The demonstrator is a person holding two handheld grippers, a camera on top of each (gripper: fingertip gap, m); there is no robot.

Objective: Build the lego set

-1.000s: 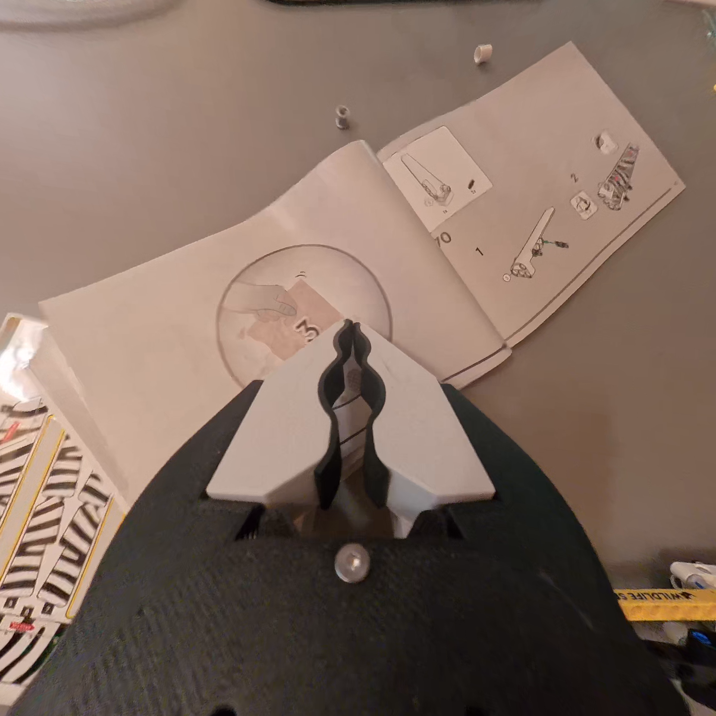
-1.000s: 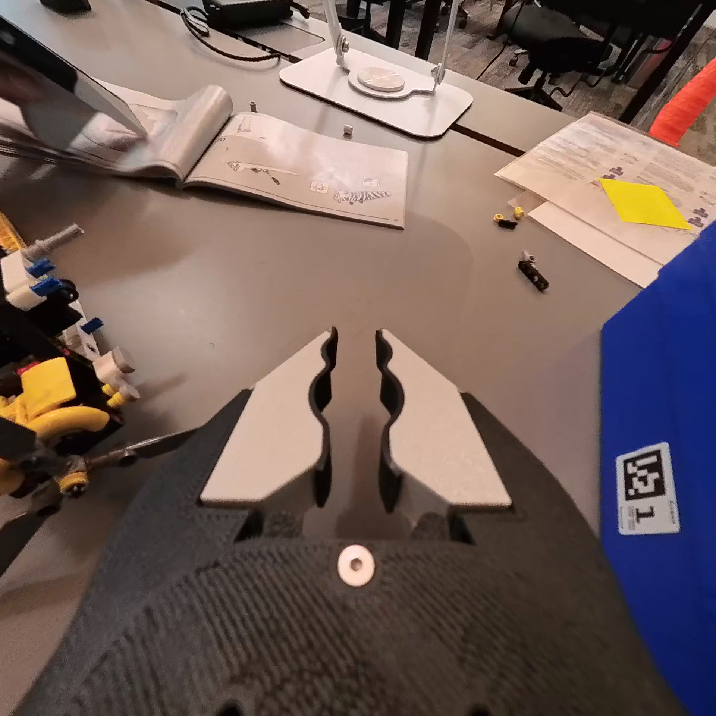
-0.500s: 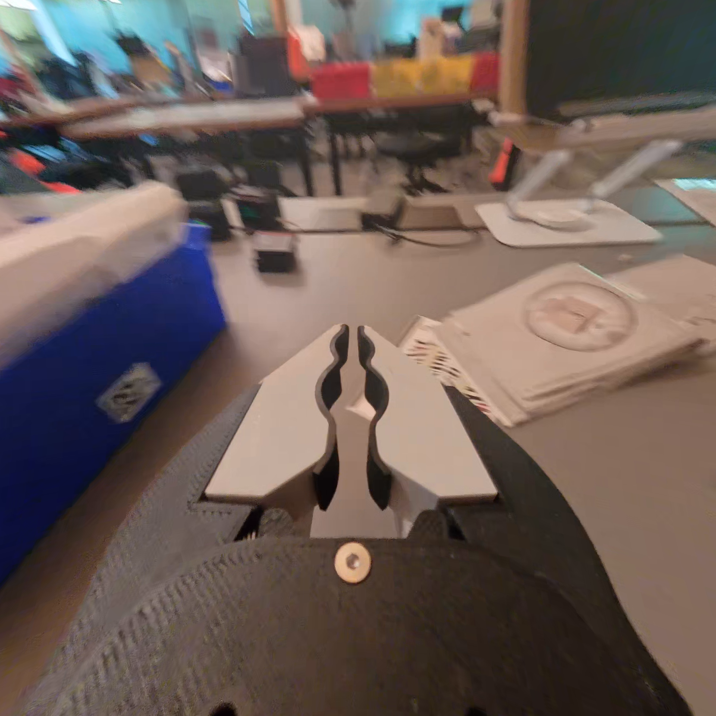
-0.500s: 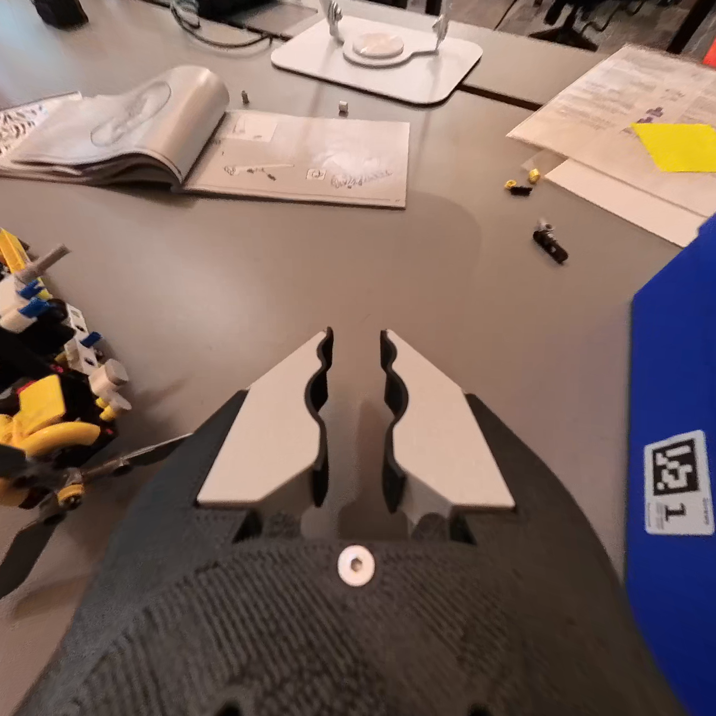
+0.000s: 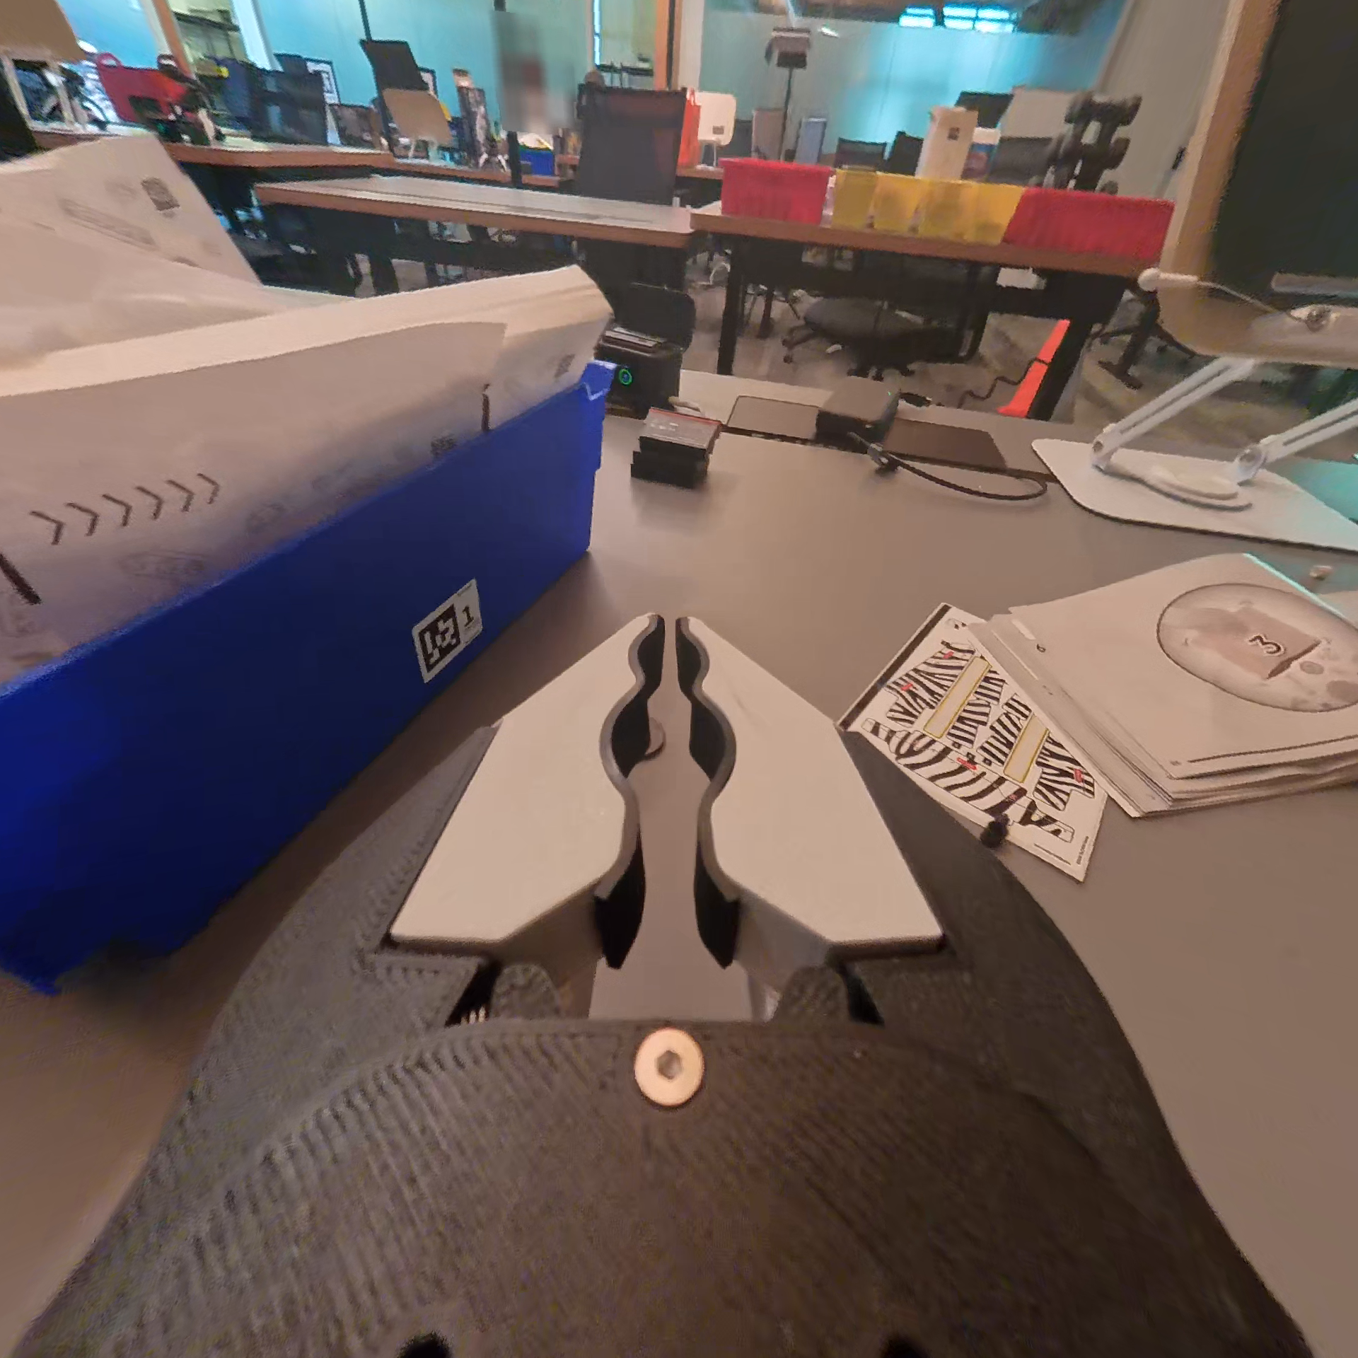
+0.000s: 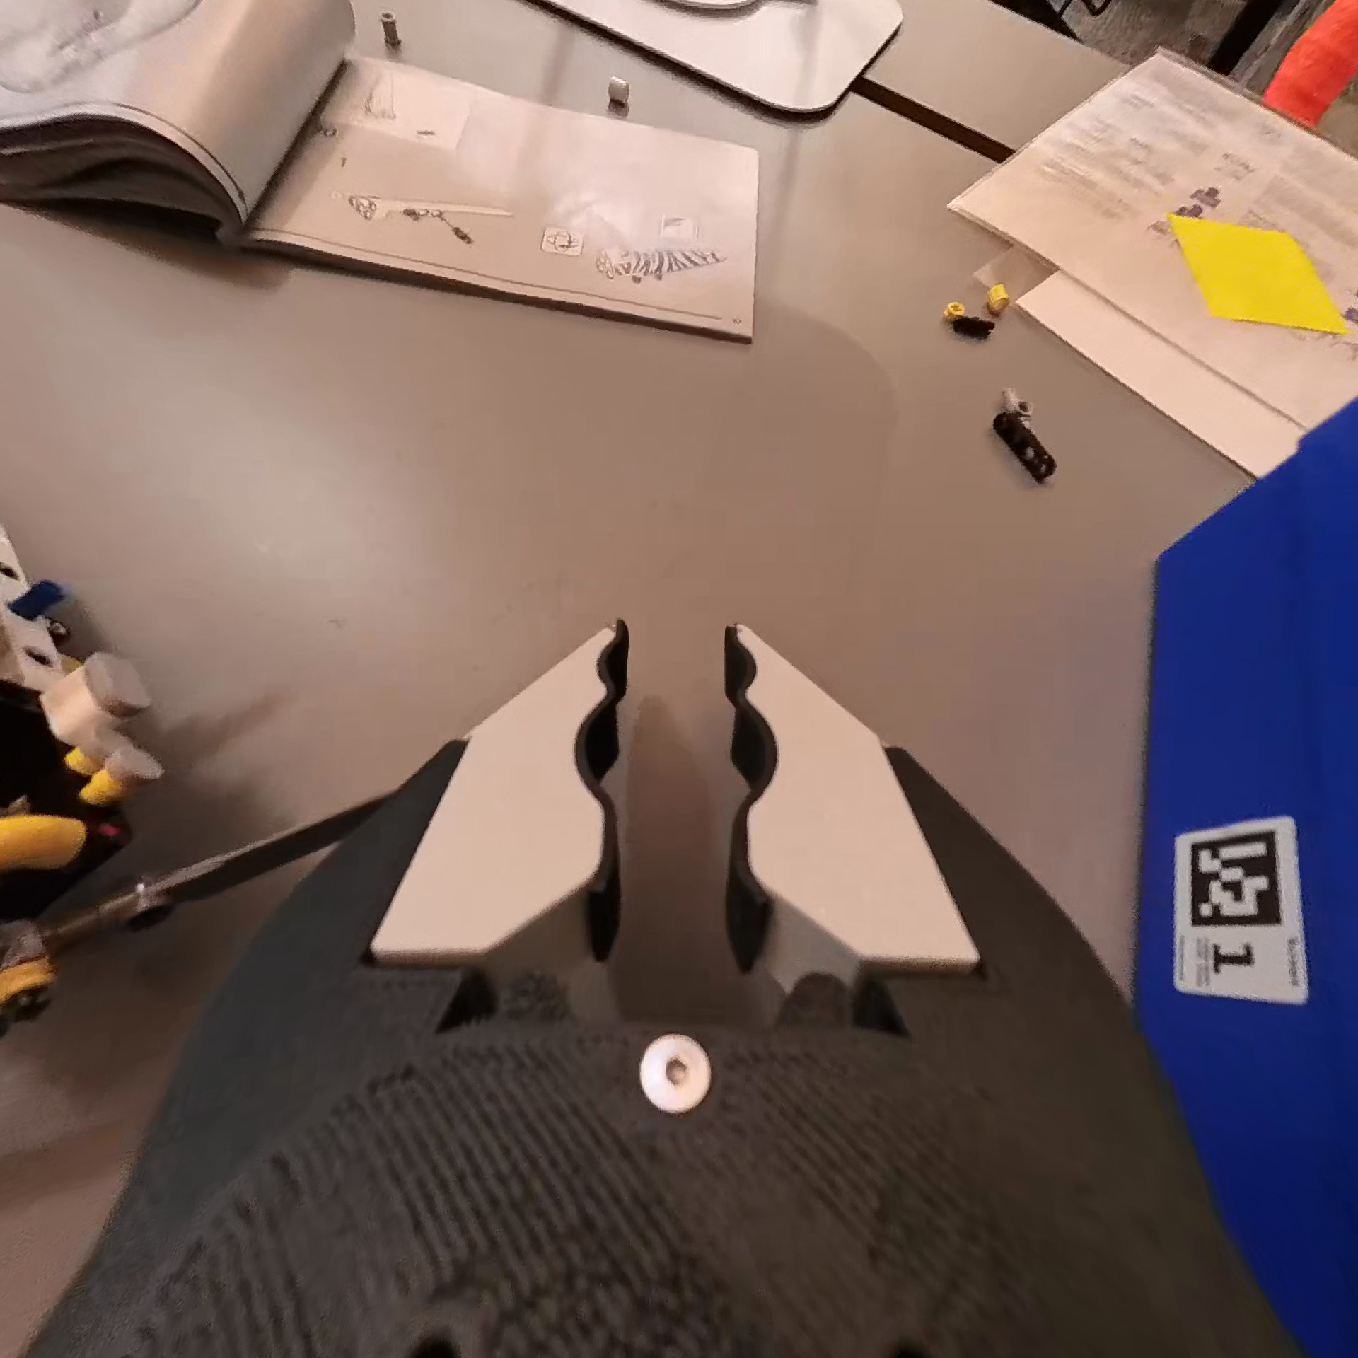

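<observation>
A partly built lego model [image 6: 51, 794] in black, yellow and white sits at the left edge of the right wrist view, with a black blade [image 6: 250, 860] sticking out toward my right gripper [image 6: 676, 632]. That gripper is open and empty, low over bare table. The open instruction booklet [image 6: 514, 220] lies beyond it. My left gripper [image 5: 669, 624] has its jaws almost together with nothing held, between the blue bin [image 5: 294, 661] and a zebra sticker sheet [image 5: 977, 742]. The booklet [image 5: 1212, 691] lies on that sheet.
The blue bin [image 6: 1264, 735], stuffed with white paper bags [image 5: 220, 411], is at my right in the right wrist view. Small black [image 6: 1023, 441] and yellow pieces [image 6: 974, 309] lie near papers with a yellow note [image 6: 1249, 279]. A white stand base [image 5: 1190, 492] is at the back. To reach the black blade [image 6: 250, 860] in a straight line is about 9 centimeters for my right fingers, about 50 centimeters for my left.
The left gripper has swung up from looking down on the booklet to looking level across the table toward the blue bin. The right gripper has moved slightly forward, still open.
</observation>
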